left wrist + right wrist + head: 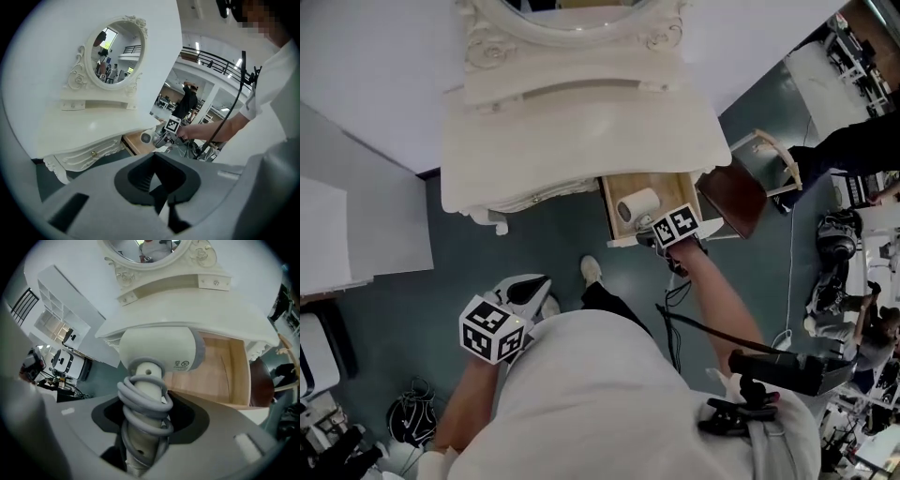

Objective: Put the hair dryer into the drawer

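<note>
Hair dryer is clamped in the right gripper. Its jaws stand part open and press on the handle, which has the grey cord coiled round it. Handle runs up the middle of the right gripper view, with the white barrel lying crosswise above it.

In the head view the dryer sits centre right, over the wooden bottom of the open drawer. Whether it touches the bottom can't be told. The right gripper's marker cube is at the drawer's front edge, forearm reaching in from the lower right.

Drawer is pulled out from under the right end of the white dressing table. An oval mirror stands on the table at the top of the frame. A brown chair is just right of the drawer.

Left gripper is at lower left of the head view, well apart from the drawer, over the dark floor. In the left gripper view its jaws are drawn close together, with nothing between them. A shoe shows on the floor between the two grippers.
</note>
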Available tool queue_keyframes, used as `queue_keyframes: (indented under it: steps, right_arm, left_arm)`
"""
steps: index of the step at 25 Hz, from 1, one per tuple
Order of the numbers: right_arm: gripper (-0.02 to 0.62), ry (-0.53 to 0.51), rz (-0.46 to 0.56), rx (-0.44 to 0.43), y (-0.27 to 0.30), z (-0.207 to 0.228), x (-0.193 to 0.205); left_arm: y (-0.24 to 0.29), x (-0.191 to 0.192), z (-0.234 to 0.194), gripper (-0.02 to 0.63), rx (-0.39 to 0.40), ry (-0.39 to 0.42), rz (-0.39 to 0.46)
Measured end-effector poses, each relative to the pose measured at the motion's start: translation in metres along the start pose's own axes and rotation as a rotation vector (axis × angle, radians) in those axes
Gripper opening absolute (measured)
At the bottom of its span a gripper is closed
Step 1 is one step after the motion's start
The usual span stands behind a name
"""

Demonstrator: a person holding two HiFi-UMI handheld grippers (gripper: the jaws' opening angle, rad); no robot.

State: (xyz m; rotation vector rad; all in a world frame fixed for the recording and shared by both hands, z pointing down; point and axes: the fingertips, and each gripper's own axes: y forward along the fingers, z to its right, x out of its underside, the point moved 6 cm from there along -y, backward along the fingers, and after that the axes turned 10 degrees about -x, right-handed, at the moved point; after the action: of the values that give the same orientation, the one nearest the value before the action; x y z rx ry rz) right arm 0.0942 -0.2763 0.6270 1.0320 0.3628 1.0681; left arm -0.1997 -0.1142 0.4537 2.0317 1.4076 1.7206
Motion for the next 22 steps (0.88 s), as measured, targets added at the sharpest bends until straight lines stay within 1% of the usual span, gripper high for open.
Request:
queue_keyframes:
  steps: [4, 7, 10, 17, 22]
  right_arm:
    - [0.235, 0.011, -0.064, 0.009, 0.013, 0.036, -0.02]
    - [0.235, 0.027, -0.111, 0.008, 0.024, 0.057, -0.032]
    - [0.235, 0.039, -0.133, 0.011, 0.036, 0.073, -0.041]
    - [0.235, 0.044, -0.123, 0.016, 0.061, 0.09, -0.068]
    - [0.235, 0.077, -0.067, 0.016, 0.078, 0.095, -0.084]
  left_arm:
    - [0.017, -0.027, -0.005, 0.003, -0.049, -0.012, 0.007]
    - [0.029, -0.038, -0.005, 0.003, -0.081, -0.032, 0.0]
    - [0.04, -0.046, -0.004, 0.003, -0.104, -0.041, -0.012]
    - [0.054, -0.06, -0.006, 0.003, -0.158, -0.076, -0.032]
    - [0.056, -0.063, -0.011, 0.003, -0.197, -0.102, -0.054]
